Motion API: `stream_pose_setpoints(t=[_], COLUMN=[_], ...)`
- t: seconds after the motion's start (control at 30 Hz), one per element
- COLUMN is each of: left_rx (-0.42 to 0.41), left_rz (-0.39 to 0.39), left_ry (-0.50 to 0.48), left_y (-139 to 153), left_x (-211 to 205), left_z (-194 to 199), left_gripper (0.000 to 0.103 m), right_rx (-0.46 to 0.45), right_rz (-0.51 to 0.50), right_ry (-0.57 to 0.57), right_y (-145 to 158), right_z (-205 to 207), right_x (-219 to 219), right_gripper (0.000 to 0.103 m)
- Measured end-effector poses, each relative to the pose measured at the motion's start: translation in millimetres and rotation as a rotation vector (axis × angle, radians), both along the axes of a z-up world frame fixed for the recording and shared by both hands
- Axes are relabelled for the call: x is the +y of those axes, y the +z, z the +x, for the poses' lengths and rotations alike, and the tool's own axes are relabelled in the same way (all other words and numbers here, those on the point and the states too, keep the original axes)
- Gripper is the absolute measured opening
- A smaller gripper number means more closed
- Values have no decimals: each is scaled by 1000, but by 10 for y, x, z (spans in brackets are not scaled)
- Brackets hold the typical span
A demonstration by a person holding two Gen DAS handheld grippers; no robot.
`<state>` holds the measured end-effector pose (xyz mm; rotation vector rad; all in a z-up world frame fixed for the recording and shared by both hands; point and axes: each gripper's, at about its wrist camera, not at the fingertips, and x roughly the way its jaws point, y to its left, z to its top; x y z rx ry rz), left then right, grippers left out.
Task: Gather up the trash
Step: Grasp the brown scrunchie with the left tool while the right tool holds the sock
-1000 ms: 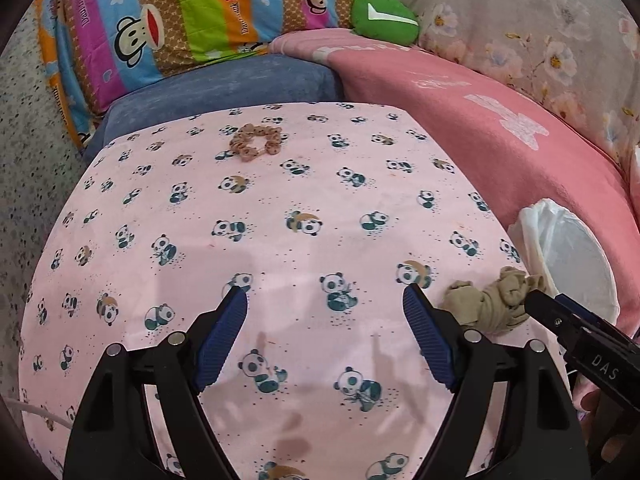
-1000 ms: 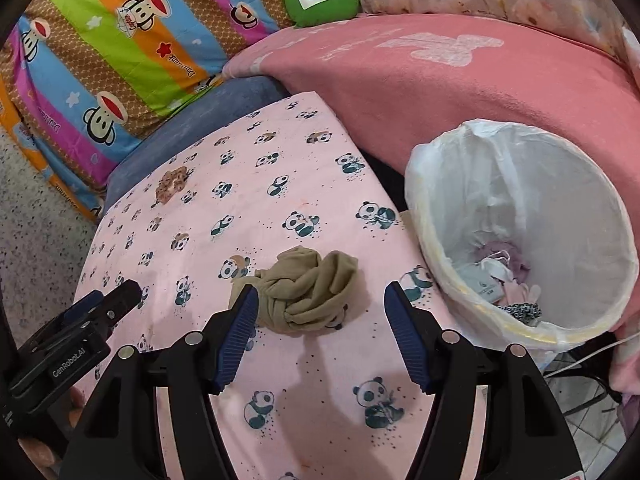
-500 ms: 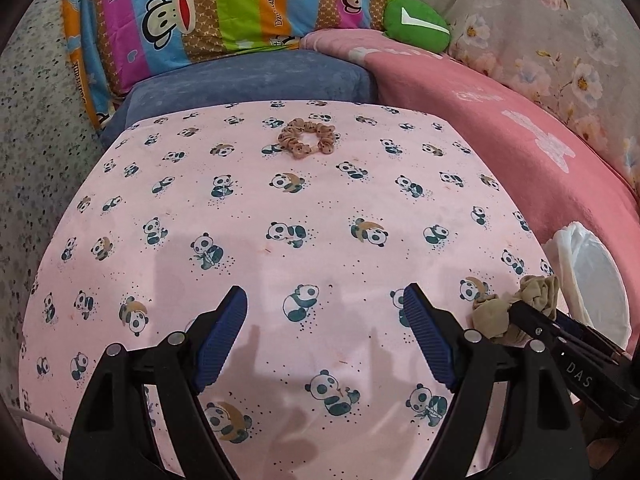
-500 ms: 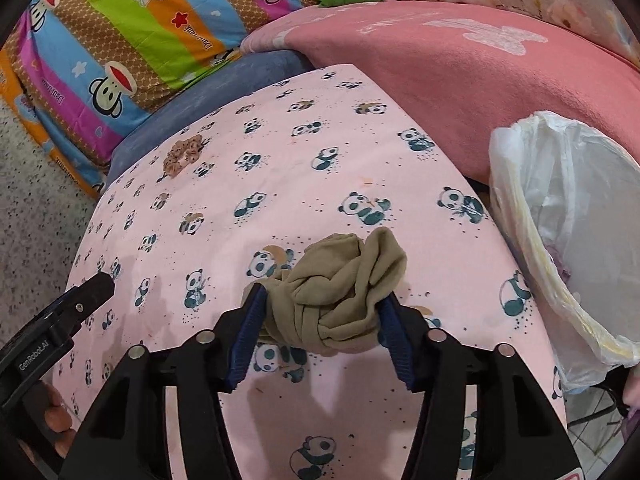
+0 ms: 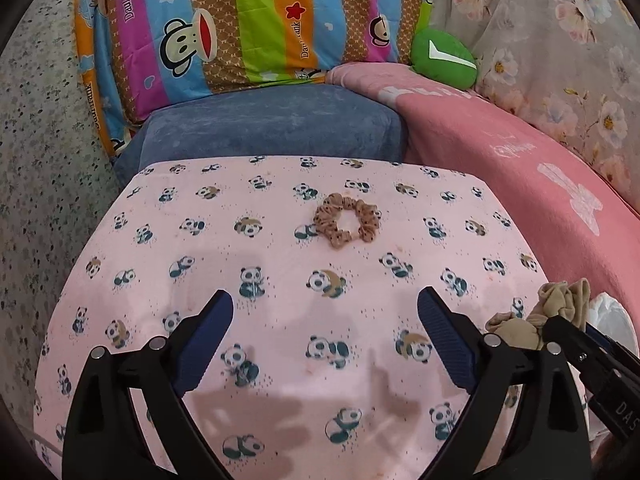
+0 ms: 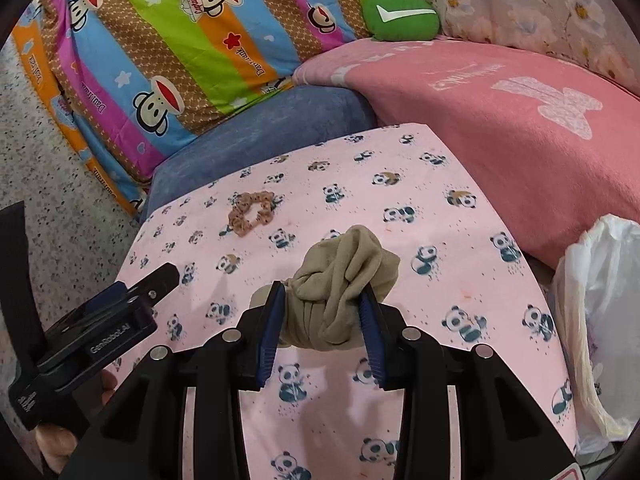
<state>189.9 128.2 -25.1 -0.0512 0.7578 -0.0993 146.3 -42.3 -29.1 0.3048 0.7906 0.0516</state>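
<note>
Clamping my right gripper (image 6: 324, 316) on the sock bundle (image 6: 344, 276); loose folds may slip, left gripper (image 5: 324, 340) wide and empty

The cloth (image 5: 280, 280) is pale pink, dotted with small black-and-white pandas. On it lies a tan scrunchie (image 5: 347, 221) with dark specks, and a wad of olive-beige fabric (image 6: 340, 280). The cushion (image 5: 272, 124) is dusty blue; the blanket (image 6: 500, 120) is rose pink with paler motifs. The striped quilt (image 5: 240, 20) runs orange, blue, magenta, green, brown — with cartoon monkeys. The bin liner (image 6: 600, 280) is white.
</note>
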Motion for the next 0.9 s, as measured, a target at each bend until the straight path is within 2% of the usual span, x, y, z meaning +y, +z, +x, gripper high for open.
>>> stream_pose_setpoints(t=[0.23, 0.47, 0.57, 0.7, 0.77, 0.83, 0.87, 0.9], left_rx=[-3, 14, 37, 78, 86, 99, 110, 119], left_rz=[23, 54, 63, 58, 60, 51, 47, 42], left_ry=[21, 42, 43, 29, 22, 5, -2, -8], left_y=[-94, -250, -345, -475, -512, -544, -559, -580], left_x=[-60, -125, -153, -175, -186, -198, -205, -212], left_z=[549, 1026, 1172, 1281, 1296, 1300, 1309, 1316], left_gripper=[89, 89, 85, 69, 66, 52, 48, 38], right_rx=[-37, -36, -30, -12, -8, -7, -5, -4], right_rz=[-2, -6, -4, -2, -7, -9, -8, -6], right_ry=[15, 15, 15, 15, 19, 20, 22, 22], right_y=[148, 128, 70, -24, -66, -87, -103, -122], right_z=[392, 780, 917, 1039, 1088, 1101, 1116, 1124], right_x=[44, 33, 32, 51, 76, 85, 95, 99], right_gripper=[37, 37, 37, 38, 38, 38, 38, 38])
